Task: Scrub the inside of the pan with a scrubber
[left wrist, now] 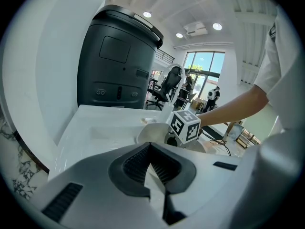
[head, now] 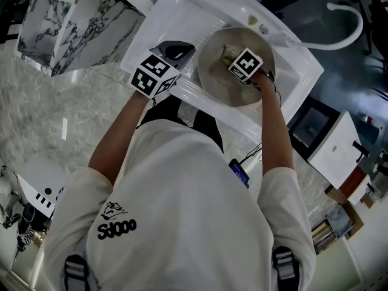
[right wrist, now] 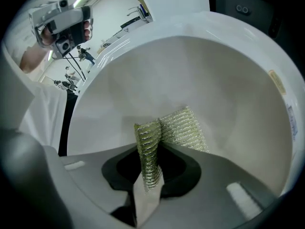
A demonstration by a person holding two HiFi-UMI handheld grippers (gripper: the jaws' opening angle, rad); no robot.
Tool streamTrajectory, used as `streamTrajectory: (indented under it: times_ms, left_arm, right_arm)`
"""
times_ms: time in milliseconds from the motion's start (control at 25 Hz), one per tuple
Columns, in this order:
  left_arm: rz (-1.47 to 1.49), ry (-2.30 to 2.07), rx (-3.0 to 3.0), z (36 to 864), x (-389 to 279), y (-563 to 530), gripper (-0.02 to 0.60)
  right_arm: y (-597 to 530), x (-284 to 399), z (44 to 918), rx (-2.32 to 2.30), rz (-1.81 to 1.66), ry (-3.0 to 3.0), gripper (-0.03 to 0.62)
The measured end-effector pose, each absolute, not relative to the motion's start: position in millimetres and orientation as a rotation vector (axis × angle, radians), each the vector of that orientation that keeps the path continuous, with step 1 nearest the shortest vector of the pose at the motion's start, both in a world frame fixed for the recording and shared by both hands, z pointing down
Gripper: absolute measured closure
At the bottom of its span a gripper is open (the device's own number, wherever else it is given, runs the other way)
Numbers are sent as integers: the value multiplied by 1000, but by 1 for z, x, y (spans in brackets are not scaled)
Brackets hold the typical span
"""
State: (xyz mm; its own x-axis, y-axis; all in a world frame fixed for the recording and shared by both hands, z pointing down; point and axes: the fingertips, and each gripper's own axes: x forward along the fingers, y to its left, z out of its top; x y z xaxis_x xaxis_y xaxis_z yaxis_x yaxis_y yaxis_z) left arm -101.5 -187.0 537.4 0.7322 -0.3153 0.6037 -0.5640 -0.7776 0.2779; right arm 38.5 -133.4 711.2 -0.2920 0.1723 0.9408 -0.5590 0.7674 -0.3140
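My right gripper [right wrist: 151, 171] is clenched on the folded scrubber [right wrist: 183, 128], which lies directly ahead against the pan [right wrist: 214, 80] interior in the sink [head: 182, 17]; my left gripper [left wrist: 151, 163] is closed on nothing, just left of the pan.

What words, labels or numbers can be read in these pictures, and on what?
"Sdooo": printed on the back of the person's white shirt.
Sticker on the rim of the pan: too blurred to read.
Marker cube: square patterns only, no words.

Steep overhead head view; gripper views beside pan [head: 219, 80]
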Motion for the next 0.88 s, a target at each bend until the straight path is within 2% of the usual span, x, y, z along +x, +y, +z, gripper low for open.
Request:
streamTrajectory:
  times_ms: [560, 880]
  left_arm:
    - [794, -692, 2509, 536, -109, -186, 577]
    - [788, -690, 2505, 536, -115, -182, 577]
  right_arm:
    - [-66, -10, 704, 21, 1078, -1822, 508]
    - [-64, -37, 681, -48, 1248, -1940, 508]
